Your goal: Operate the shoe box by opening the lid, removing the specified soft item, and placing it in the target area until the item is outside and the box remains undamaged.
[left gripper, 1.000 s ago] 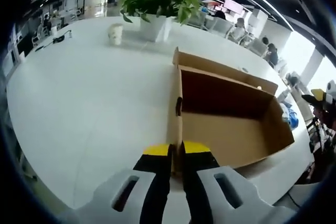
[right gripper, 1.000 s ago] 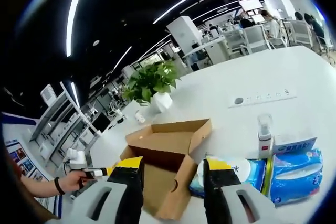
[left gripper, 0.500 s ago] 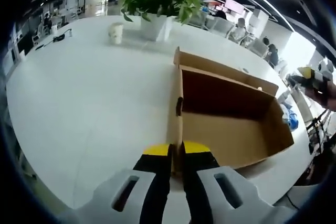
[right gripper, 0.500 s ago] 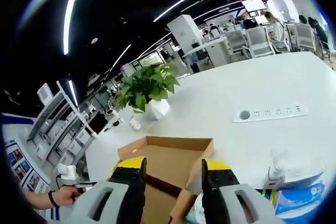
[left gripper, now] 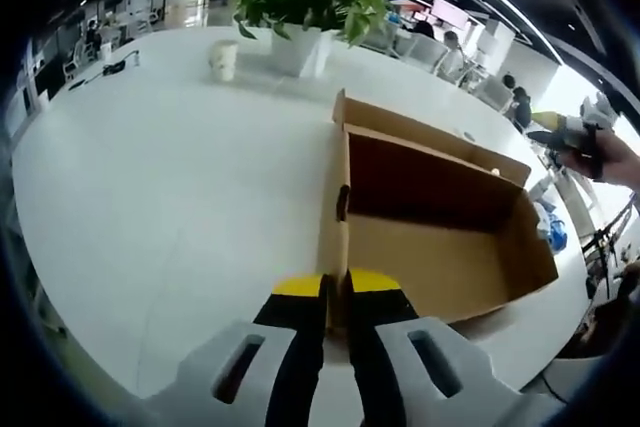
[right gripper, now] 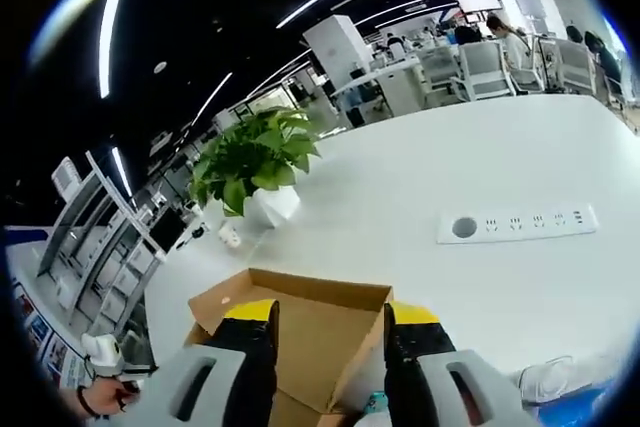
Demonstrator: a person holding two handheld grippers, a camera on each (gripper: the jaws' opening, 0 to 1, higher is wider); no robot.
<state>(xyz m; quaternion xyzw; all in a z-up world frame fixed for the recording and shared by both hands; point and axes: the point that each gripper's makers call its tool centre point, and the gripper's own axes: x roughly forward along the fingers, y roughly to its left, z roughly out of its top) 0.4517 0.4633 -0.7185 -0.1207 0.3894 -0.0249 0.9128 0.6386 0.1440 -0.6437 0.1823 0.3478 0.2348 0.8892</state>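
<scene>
The left tool (left gripper: 336, 285) had its yellow-tipped jaws closed on the near wall of the cardboard shoe box (left gripper: 440, 237), most likely to pin the box on the white bench (left gripper: 170, 187) so it would not slide or tear while the other hand worked. From those jaws, the box ran out toward 1 o'clock, lid already folded back, its brown floor bare as far as that view reached; no soft item showed inside it. Further out at 12 o'clock stood a potted plant (left gripper: 303, 2) with a paper cup (left gripper: 223, 59) to its 9 o'clock side, and at 3 o'clock the right tool appeared small in the person's hand (left gripper: 605, 152), held well above the far end of the box. The right tool (right gripper: 330, 317) had its jaws parted with nothing between them, poised over the open box (right gripper: 300, 332), probably readying to go for the soft item. Its view gave what the left gripper view lacked: a power strip (right gripper: 518, 224) set into the bench at 3 o'clock, a glimpse of blue packaging (right gripper: 585, 402) at 4 o'clock just beside the box, which may be the soft goods, and the person's other hand (right gripper: 95, 402) at 8 o'clock. Whether the item was already out I could not tell.
</scene>
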